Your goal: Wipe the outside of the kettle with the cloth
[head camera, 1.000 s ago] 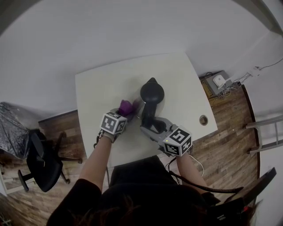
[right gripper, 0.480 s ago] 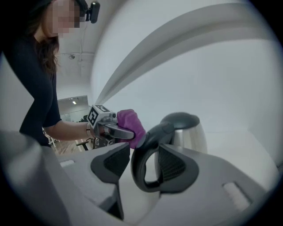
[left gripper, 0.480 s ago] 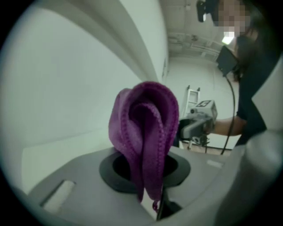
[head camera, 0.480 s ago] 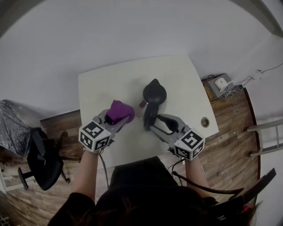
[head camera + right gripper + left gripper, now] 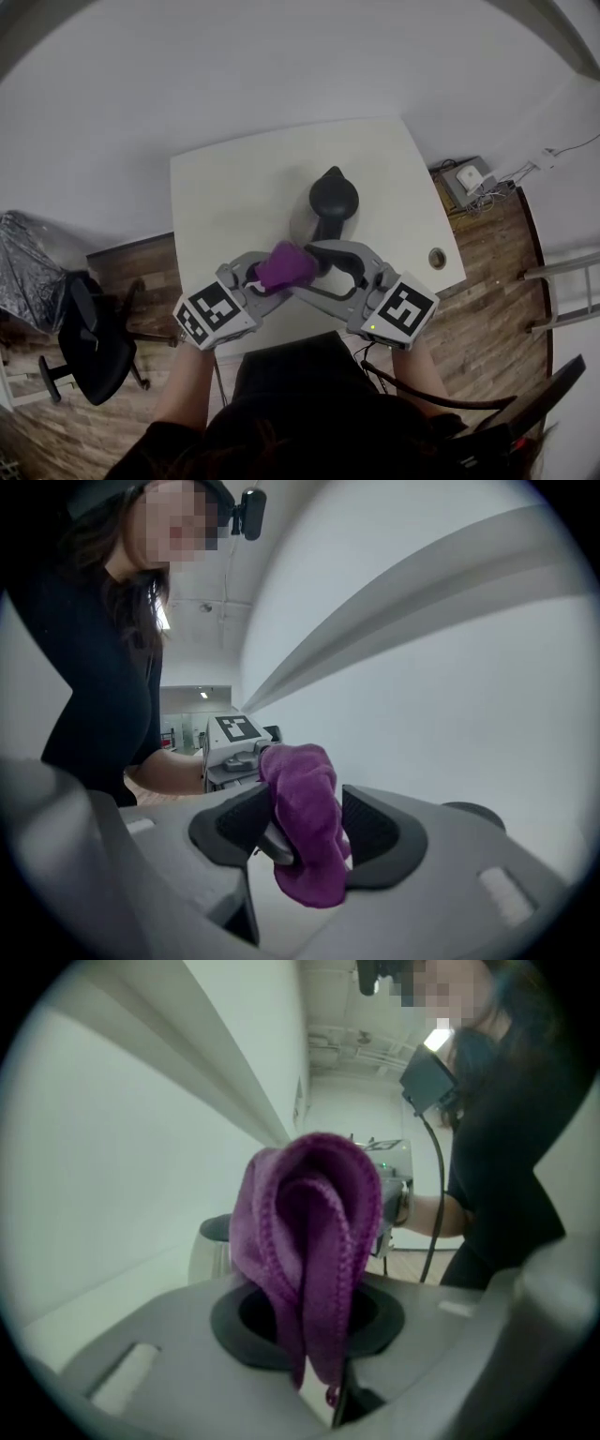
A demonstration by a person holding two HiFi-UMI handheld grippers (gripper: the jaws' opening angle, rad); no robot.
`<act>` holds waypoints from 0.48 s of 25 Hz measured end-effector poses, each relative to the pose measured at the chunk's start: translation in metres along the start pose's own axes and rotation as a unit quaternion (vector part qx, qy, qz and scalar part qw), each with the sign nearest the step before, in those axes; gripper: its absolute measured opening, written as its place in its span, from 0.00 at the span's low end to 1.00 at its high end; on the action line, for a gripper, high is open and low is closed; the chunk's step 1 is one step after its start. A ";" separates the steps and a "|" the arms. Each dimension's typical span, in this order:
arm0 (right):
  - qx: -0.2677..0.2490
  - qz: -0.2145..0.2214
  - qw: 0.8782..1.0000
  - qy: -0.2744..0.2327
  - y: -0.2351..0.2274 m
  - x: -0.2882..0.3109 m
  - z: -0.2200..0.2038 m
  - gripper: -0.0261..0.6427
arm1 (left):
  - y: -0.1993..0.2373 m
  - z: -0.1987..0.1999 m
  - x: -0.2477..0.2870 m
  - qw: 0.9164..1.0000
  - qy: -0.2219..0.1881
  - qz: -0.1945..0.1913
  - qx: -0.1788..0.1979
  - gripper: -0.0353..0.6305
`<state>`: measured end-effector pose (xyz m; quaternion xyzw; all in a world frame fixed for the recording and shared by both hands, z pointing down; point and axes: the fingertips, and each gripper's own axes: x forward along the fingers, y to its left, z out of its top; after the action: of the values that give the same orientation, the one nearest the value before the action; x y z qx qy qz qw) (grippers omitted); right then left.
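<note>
looking at it from the side, this is a cloth swap mid-wipe. a second ago the right gripper (image 5: 305, 270) was on the handle of the black-lidded, silvery-bodied kettle (image 5: 334, 199) and the left gripper (image 5: 270, 277) had the crumpled purple cloth (image 5: 289, 265) up against the kettle's side. now both have pulled back and met nose to nose, with the kettle left alone on the white table (image 5: 216, 197), just beyond their tips.

the left gripper is pinched tight on the cloth's lower end, so the rest stands up out of its jaws. the right gripper's jaws are apart, straddling that same bundle, one pad touching it, not squeezing as far as i can tell.

my guess: wiping's paused, and the right side takes over the cloth next.
</note>
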<state>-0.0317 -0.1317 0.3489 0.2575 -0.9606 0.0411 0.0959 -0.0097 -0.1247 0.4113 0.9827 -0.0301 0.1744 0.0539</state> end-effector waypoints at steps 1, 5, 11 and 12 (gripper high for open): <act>-0.001 0.005 1.000 0.006 0.004 0.004 -0.003 0.39 | -0.006 -0.002 0.004 1.000 0.003 -0.011 0.002 0.18; 0.001 -0.001 1.000 0.020 0.011 0.011 -0.013 0.33 | -0.024 -0.004 0.011 0.999 0.004 -0.041 0.001 0.18; -0.005 -0.030 0.999 0.027 0.016 0.016 -0.020 0.19 | -0.028 -0.013 0.008 0.999 0.011 -0.048 0.002 0.20; -0.002 -0.038 0.999 0.022 0.016 0.015 -0.020 0.18 | -0.028 -0.014 0.007 0.999 0.007 -0.049 0.001 0.21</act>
<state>-0.0495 -0.1231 0.3710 0.2928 -0.9478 0.0415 0.1193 -0.0056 -0.0958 0.4247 0.9819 0.0186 0.1784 0.0611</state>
